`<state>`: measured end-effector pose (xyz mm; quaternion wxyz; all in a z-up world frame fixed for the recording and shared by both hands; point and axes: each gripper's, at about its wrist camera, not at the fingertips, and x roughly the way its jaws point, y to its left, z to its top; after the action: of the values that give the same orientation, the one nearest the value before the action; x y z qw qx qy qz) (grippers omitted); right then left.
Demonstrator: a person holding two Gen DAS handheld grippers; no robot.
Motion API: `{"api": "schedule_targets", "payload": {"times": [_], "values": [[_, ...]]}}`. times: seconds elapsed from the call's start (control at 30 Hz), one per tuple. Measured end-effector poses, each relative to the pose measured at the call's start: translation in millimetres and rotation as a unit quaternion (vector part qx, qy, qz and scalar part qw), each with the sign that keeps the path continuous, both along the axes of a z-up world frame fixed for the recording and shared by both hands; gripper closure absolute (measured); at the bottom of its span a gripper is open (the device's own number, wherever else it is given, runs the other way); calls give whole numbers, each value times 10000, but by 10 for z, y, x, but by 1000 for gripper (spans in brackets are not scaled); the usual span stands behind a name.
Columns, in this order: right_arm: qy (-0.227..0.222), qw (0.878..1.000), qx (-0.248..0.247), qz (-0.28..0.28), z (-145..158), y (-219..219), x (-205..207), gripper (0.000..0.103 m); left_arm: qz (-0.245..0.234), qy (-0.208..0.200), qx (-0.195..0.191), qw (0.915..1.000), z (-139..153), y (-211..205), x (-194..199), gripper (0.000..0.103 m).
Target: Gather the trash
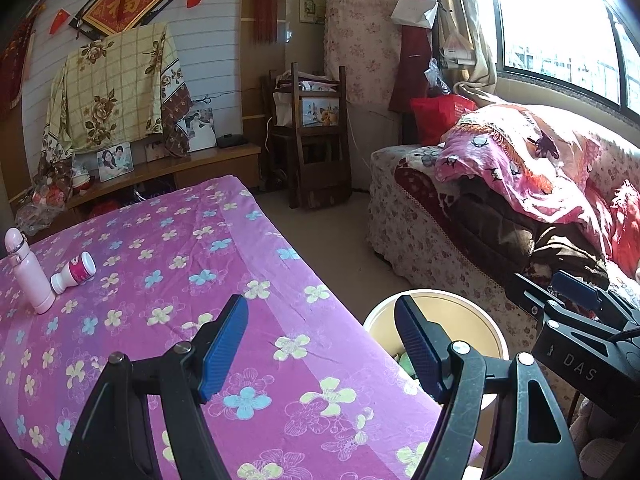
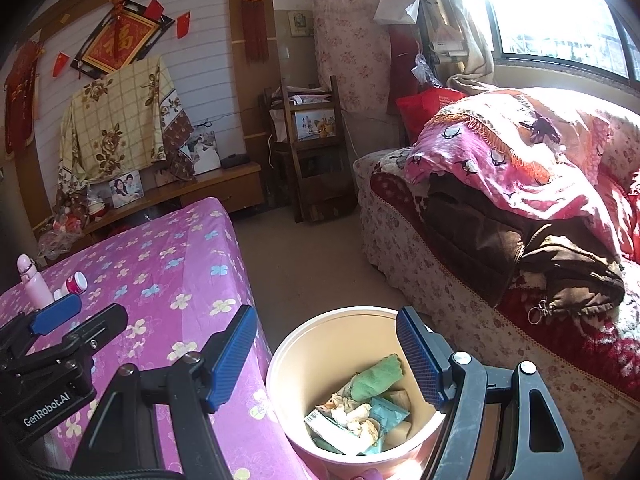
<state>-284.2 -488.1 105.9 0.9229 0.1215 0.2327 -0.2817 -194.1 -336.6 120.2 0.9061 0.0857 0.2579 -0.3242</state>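
Note:
A round cream bin (image 2: 320,344) stands on the floor beside the table, holding crumpled paper, wrappers and a green cloth (image 2: 376,376). My right gripper (image 2: 326,356) hovers over it, open, with nothing between its blue pads. My left gripper (image 1: 320,350) is open and empty above the table's near right edge; the bin's rim (image 1: 472,300) shows behind its right finger. Far left on the purple flowered tablecloth (image 1: 168,264), a small white bottle with a pink label (image 1: 74,272) lies on its side next to an upright pale pink flask (image 1: 30,276).
A sofa (image 1: 460,240) piled with pink blankets and dark clothes runs along the right under the window. A wooden chair (image 1: 316,136) and a low cabinet with photo frames (image 1: 116,162) stand at the back. Bare floor (image 2: 304,256) lies between table and sofa.

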Motion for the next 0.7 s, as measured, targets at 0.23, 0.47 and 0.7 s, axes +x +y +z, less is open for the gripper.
{"api": "schedule_targets", "payload": {"times": [0.23,0.47,0.7], "values": [[12,10000,3,3,-12,1,2,28,-2,9,2,10000,-6,2,4,27],[33,10000,13,-11,-37,-10,18,27,-11,39,16,10000,-25,-11,3,27],[44,10000,29,-1,-37,-15,19,27,8,40,25,10000,-36,-17,-2,27]]}}
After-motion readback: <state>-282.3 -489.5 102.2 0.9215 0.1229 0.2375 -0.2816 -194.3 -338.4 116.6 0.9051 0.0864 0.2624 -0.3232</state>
